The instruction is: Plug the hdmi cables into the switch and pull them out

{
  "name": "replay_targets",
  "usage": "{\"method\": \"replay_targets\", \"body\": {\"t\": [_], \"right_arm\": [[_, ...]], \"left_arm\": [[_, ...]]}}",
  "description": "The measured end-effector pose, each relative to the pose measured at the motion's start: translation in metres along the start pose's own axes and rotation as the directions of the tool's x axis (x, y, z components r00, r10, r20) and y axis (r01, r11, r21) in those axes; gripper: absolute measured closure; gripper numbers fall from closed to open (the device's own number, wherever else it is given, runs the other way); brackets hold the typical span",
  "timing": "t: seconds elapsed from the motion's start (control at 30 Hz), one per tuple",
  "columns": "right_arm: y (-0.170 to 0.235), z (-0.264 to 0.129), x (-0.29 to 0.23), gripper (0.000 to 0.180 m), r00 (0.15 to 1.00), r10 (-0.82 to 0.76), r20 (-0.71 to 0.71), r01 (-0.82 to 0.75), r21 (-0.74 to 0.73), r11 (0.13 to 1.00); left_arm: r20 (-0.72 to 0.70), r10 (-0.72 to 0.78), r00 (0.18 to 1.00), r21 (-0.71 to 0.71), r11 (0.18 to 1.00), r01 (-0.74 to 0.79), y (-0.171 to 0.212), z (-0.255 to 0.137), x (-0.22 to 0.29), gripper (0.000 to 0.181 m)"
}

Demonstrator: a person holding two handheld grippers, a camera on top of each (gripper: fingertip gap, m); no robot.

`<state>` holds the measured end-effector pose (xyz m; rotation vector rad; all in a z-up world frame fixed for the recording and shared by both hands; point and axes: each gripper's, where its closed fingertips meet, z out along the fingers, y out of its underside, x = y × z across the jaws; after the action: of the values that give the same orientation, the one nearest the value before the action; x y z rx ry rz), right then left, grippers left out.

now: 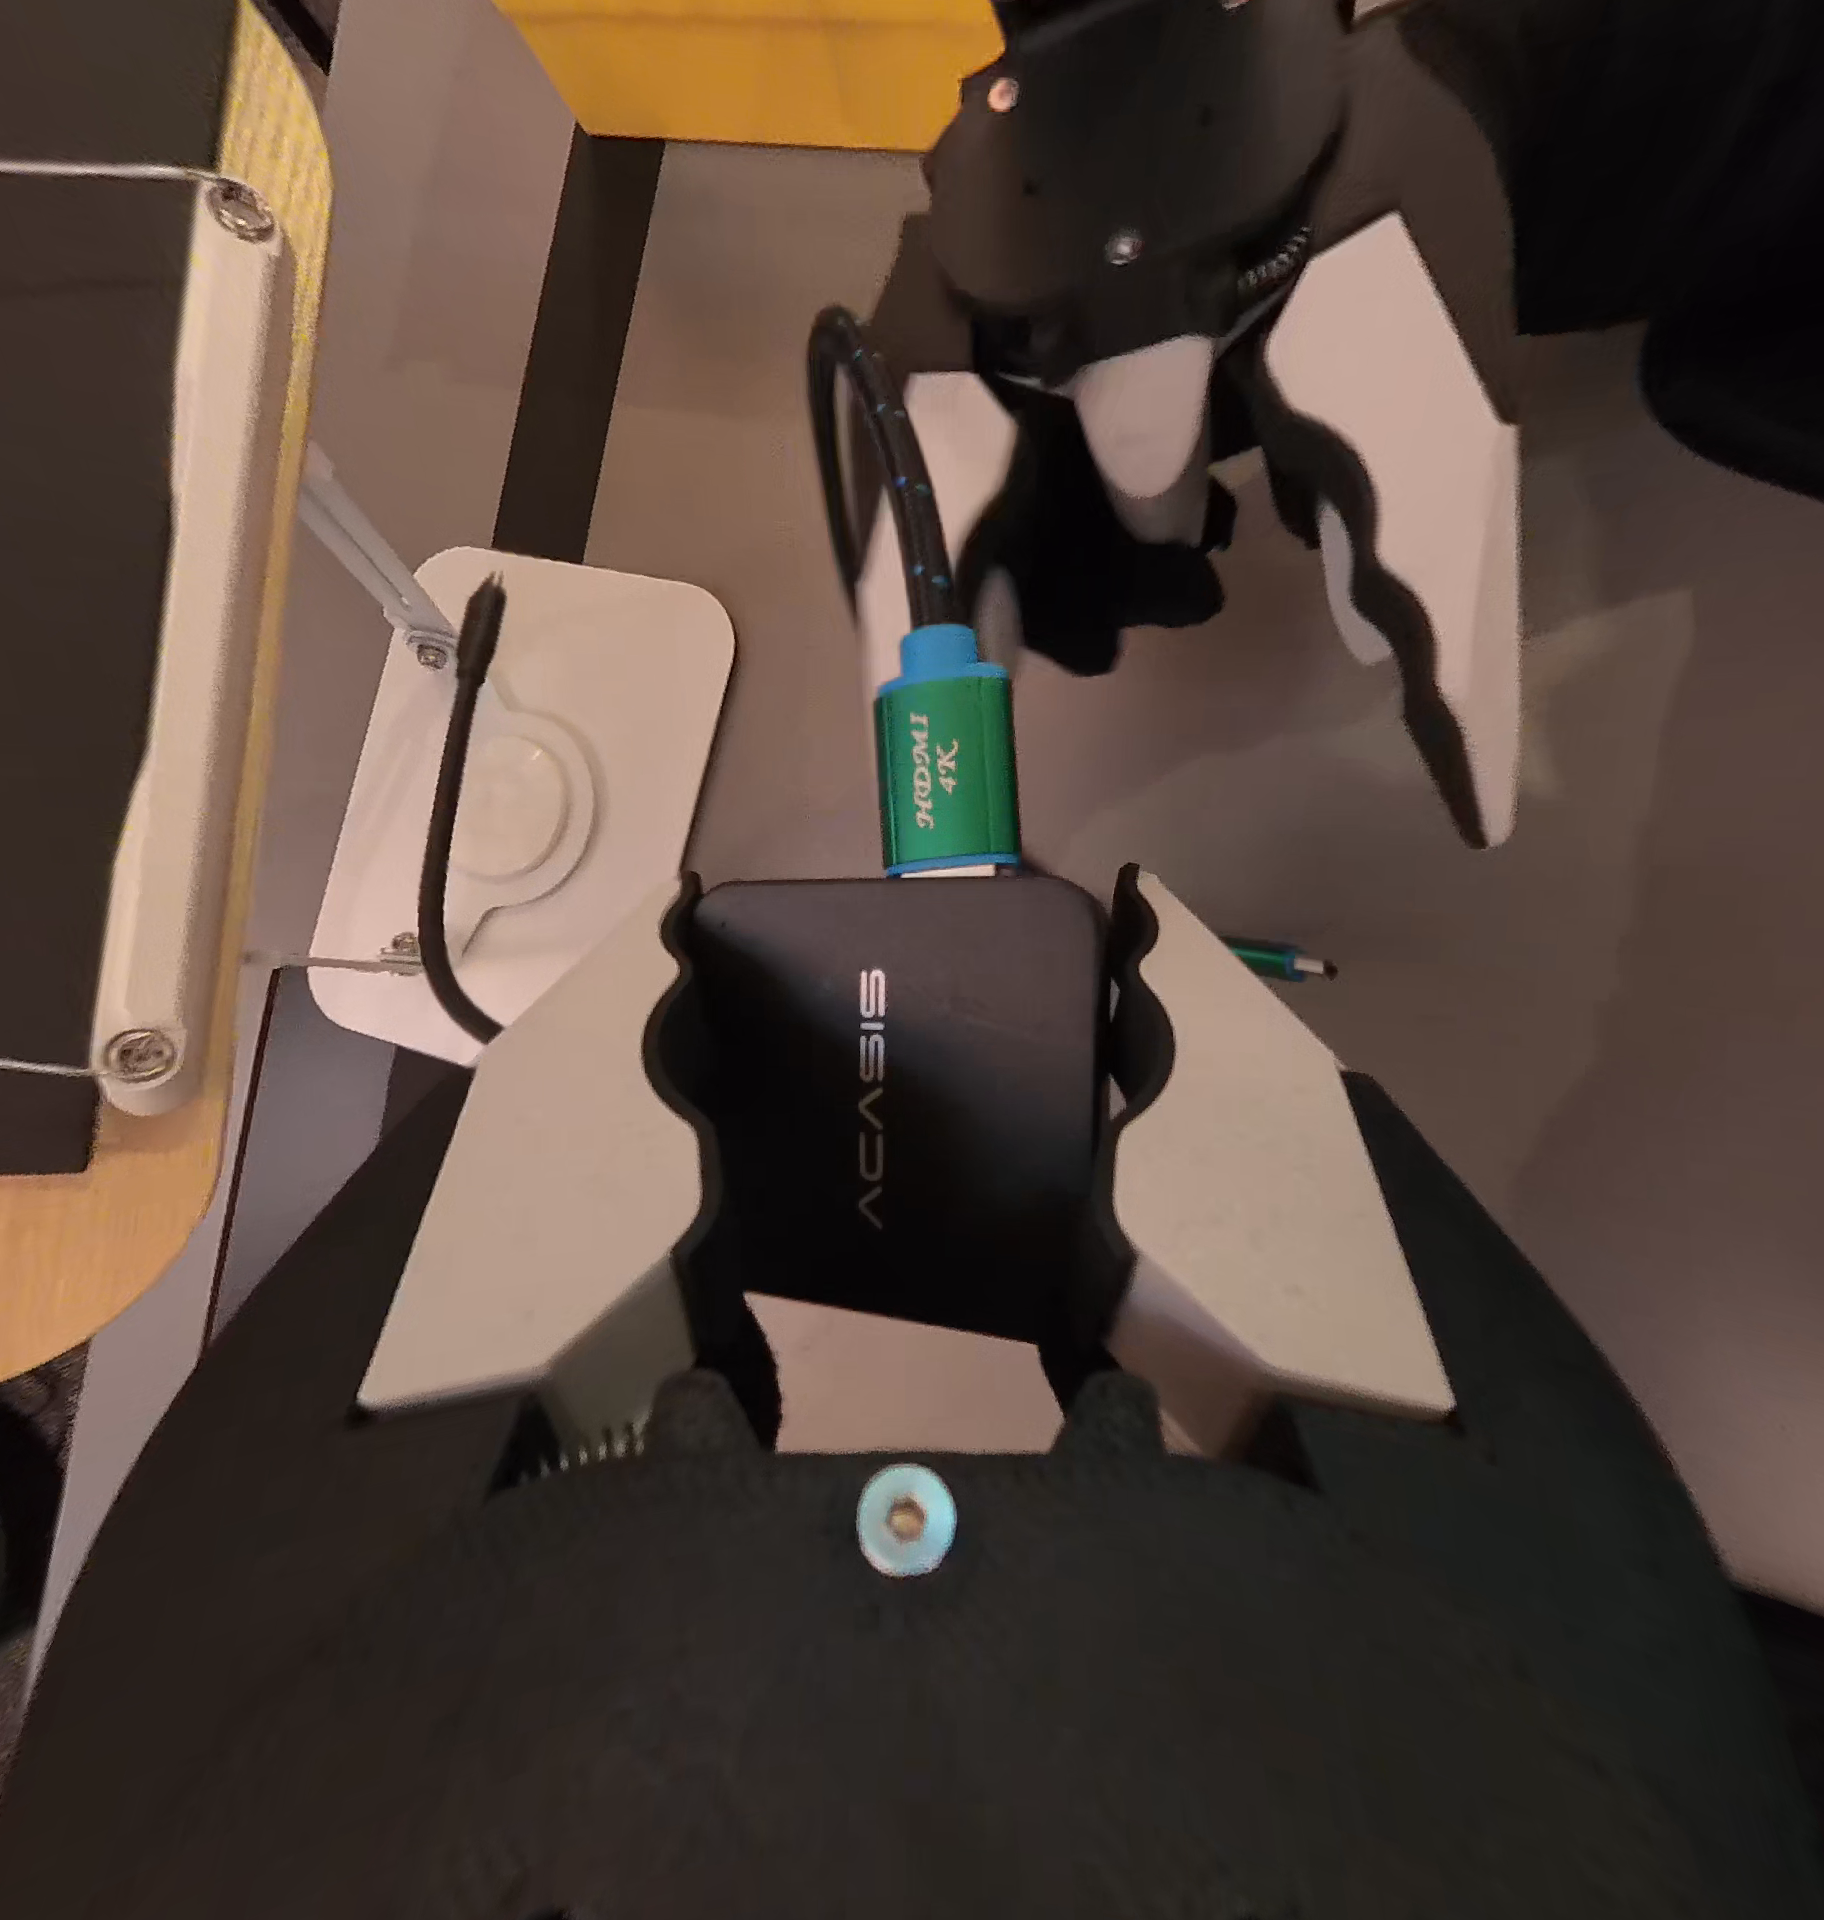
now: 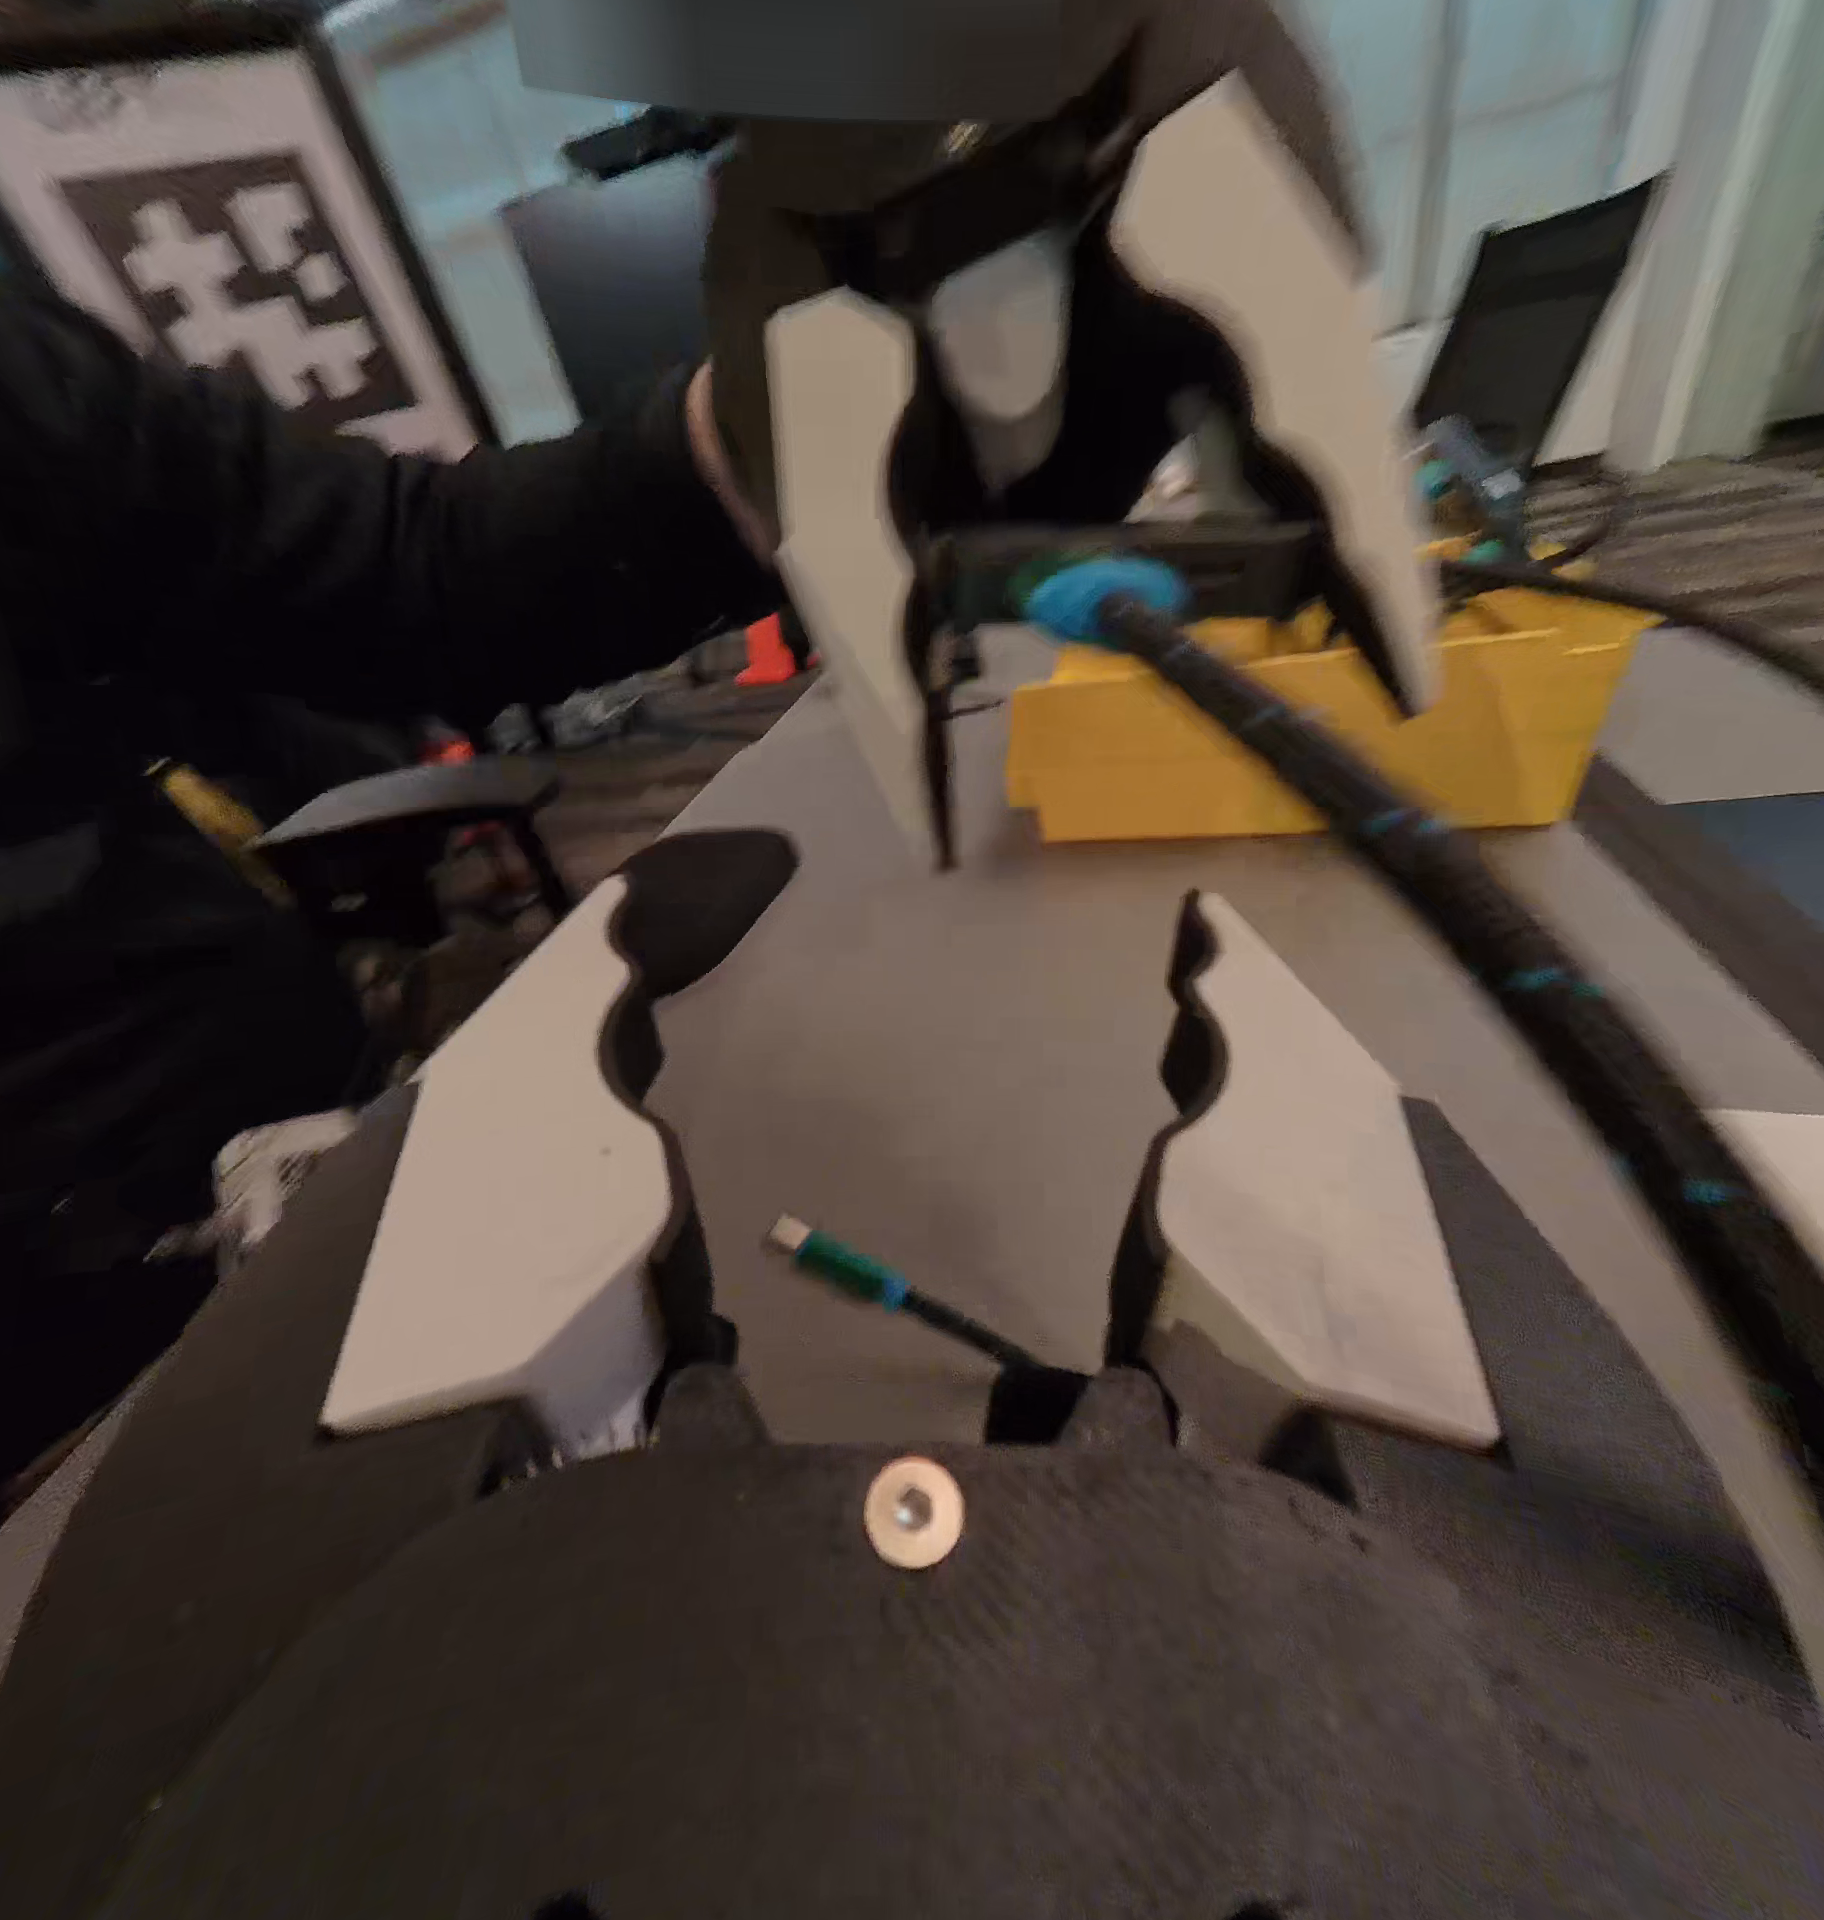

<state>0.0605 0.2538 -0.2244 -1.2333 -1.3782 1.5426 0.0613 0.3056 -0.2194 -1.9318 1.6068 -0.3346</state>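
Yellow bin [image 2: 1292,727] and braided cable [image 2: 1407,842] lie beyond the spread right hand-held gripper [image 2: 918,1039].

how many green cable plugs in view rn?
2. A large green plug is seated in the far edge of the black switch held by the left gripper. A small green plug lies loose on the table. Others may be hidden.

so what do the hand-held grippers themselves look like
Both match: the left hand-held gripper and right hand-held gripper have a textured black body with a silver centre screw and two pale grey wedge fingers edged with wavy black pads. The person wears a black sleeve.
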Motion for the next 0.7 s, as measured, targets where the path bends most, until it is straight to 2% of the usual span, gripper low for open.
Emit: {"method": "replay_targets", "body": {"t": [0.07, 0.17, 0.23, 0.27, 0.3, 0.4, 0.47, 0.53, 0.7], "right_arm": [[0.005, -0.007, -0.020, 0.100, 0.993, 0.003, 0.115, 0.002, -0.050, 0.999], [-0.012, -0.030, -0.040, 0.118, 0.978, -0.040, 0.204, 0.043, -0.012, 0.999], [-0.032, -0.048, -0.051, 0.127, 0.969, -0.101, 0.225, 0.091, 0.054, 0.994], [-0.046, -0.058, -0.051, 0.131, 0.972, -0.138, 0.192, 0.122, 0.097, 0.988], [-0.060, -0.067, -0.042, 0.128, 0.980, -0.164, 0.113, 0.147, 0.141, 0.979], [-0.088, -0.094, -0.013, 0.100, 0.980, -0.165, -0.113, 0.187, 0.229, 0.955], [-0.089, -0.100, -0.001, 0.091, 0.969, -0.162, -0.187, 0.203, 0.228, 0.952], [-0.088, -0.094, 0.001, 0.090, 0.966, -0.168, -0.198, 0.212, 0.223, 0.952], [-0.060, -0.057, -0.002, 0.092, 0.977, -0.170, -0.126, 0.185, 0.119, 0.976]], "left_arm": [[0.013, -0.001, 1.000, -0.001, 1.000, 0.001, 0.000, -0.003, -0.004, 0.104], [0.018, -0.012, 1.000, 0.012, 1.000, 0.012, 0.000, -0.007, -0.008, 0.104], [0.012, -0.017, 1.000, 0.019, 1.000, 0.017, 0.002, -0.010, -0.009, 0.104], [0.007, -0.014, 1.000, 0.020, 1.000, 0.014, 0.002, -0.011, -0.008, 0.104], [-0.004, -0.005, 1.000, 0.023, 1.000, 0.005, 0.002, -0.011, -0.006, 0.104], [-0.019, 0.024, 1.000, 0.024, 0.999, -0.024, 0.001, -0.011, 0.000, 0.104], [-0.024, 0.046, 0.999, 0.027, 0.999, -0.046, -0.002, -0.010, 0.005, 0.104], [-0.031, 0.065, 0.997, 0.033, 0.997, -0.064, -0.006, -0.008, 0.009, 0.104], [-0.039, 0.098, 0.994, 0.043, 0.994, -0.096, -0.017, -0.003, 0.016, 0.104]]}}
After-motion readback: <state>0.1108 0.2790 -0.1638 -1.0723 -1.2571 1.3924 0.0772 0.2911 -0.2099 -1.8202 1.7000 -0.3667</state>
